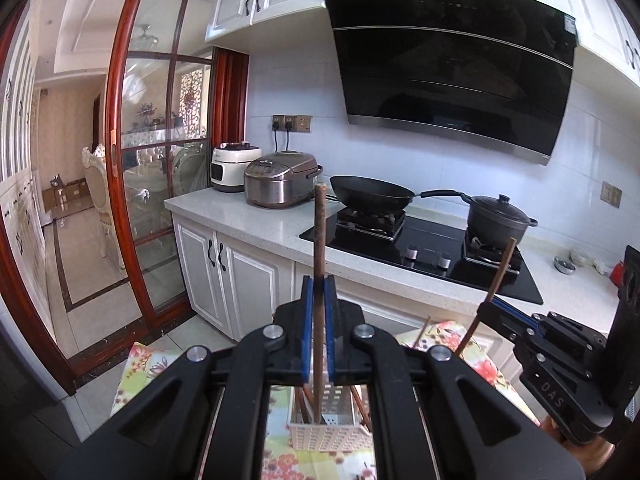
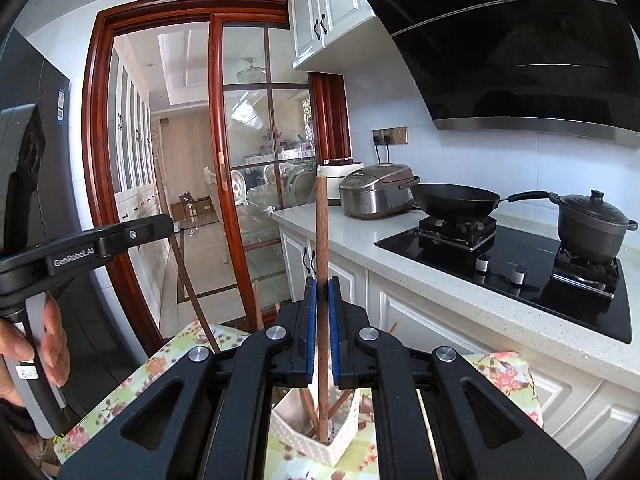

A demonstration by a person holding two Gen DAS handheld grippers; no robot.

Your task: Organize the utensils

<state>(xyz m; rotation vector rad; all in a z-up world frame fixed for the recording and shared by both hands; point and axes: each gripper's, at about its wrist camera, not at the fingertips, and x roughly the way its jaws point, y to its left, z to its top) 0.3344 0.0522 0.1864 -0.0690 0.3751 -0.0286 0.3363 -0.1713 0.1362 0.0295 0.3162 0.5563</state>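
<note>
- Left gripper (image 1: 319, 284) is clenched on a brown chopstick (image 1: 319, 240), held upright above the white basket (image 1: 328, 436).
- Right gripper (image 2: 322, 286) grasps another chopstick (image 2: 321, 232), upright, its lower end inside the basket.
- More chopsticks lean in the basket, on the floral cloth (image 2: 508, 376) below the counter (image 1: 248, 216).

Bright daylight, sharp focus, fisheye-curved dark edges.
</note>
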